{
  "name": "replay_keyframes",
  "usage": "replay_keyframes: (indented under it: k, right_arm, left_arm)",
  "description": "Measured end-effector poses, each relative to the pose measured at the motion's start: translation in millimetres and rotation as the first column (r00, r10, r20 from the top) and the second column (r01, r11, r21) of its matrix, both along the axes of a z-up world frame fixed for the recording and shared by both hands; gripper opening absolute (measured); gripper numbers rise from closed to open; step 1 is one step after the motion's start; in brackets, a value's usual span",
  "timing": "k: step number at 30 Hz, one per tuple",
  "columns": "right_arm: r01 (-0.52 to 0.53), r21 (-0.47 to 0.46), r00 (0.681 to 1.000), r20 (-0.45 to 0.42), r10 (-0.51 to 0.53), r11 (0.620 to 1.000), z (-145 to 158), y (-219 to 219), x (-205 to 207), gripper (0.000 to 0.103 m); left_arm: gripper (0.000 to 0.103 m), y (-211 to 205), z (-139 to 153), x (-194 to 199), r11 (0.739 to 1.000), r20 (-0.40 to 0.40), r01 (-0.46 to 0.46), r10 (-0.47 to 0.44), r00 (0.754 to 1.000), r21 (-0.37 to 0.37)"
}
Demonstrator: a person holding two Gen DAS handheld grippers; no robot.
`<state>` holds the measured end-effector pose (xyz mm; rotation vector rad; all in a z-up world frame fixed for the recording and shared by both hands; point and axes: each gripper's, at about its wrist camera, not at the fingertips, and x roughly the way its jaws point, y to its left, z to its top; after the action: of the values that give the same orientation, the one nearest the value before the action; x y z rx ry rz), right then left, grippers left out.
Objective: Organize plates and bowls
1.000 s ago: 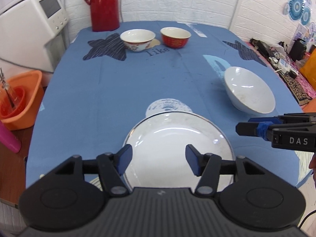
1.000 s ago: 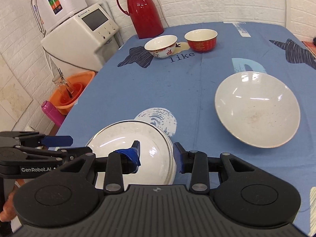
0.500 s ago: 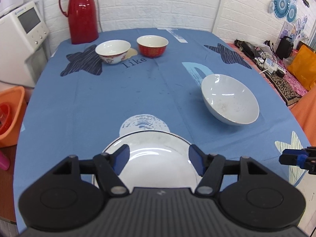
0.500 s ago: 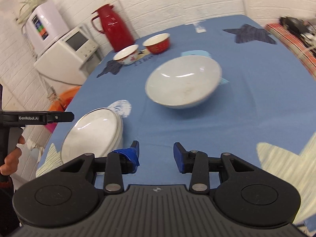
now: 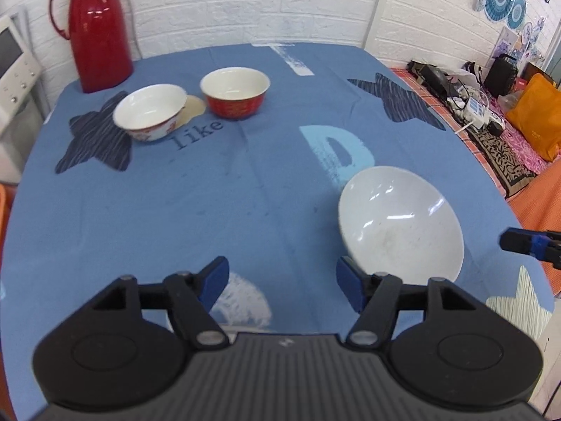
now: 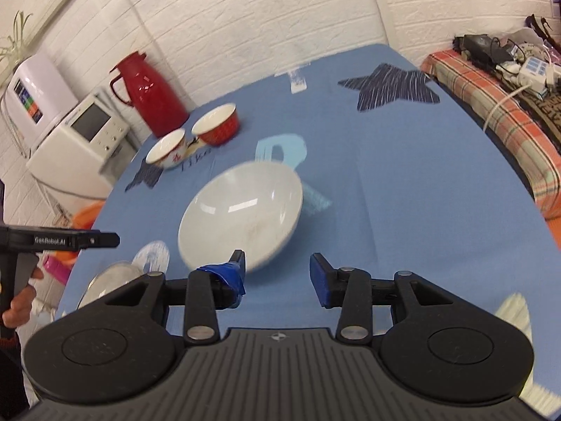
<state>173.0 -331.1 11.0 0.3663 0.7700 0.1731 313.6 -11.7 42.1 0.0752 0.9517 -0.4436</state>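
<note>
1. Left gripper [image 5: 280, 282]: jaws opening, nothing between them, hanging over bare blue cloth at the near edge of the table [image 5: 245, 193].
2. Right gripper [image 6: 277, 275]: jaws opening, narrower than the left's, nothing between them; near rim of the large white bowl [image 6: 242, 215] just beyond the left pad, no contact visible. Right-wrist view blurred.
3. Large white bowl: alone at the near right of the table, upright though sitting slightly tilted, faint residue inside. Just right of the left gripper in the left-wrist view [image 5: 399, 224].
4. White plate [image 6: 112, 279]: at the near left edge of the table, partly hidden behind the right gripper's body; not visible in the left-wrist view.
5. Small white patterned bowl [image 5: 150, 110] and red bowl [image 5: 235, 93]: side by side at the far left of the table, close together, whether touching not discernible, neither nested in the other.
6. Red thermos [image 5: 96, 31]: at the far left corner, behind the small bowls.
7. Progress, as judged: early. No stacking evident; four pieces of crockery spread across the table, bowls un-nested, plate apart from the rest.
8. Remaining, as judged: gathering of the large white bowl, grouping or nesting of bowls, placement of the plate. Both grippers converging on the large white bowl as the likely next item.
</note>
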Motion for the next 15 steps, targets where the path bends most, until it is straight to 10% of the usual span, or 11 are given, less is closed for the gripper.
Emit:
replay_keyframes:
  k: [15]
  right_arm:
    - [-0.067, -0.07, 0.988, -0.144, 0.056, 0.995, -36, 6, 108, 0.027]
  left_arm:
    - [0.067, -78, -59, 59, 0.996, -0.196, 0.087, -0.091, 0.976, -0.028]
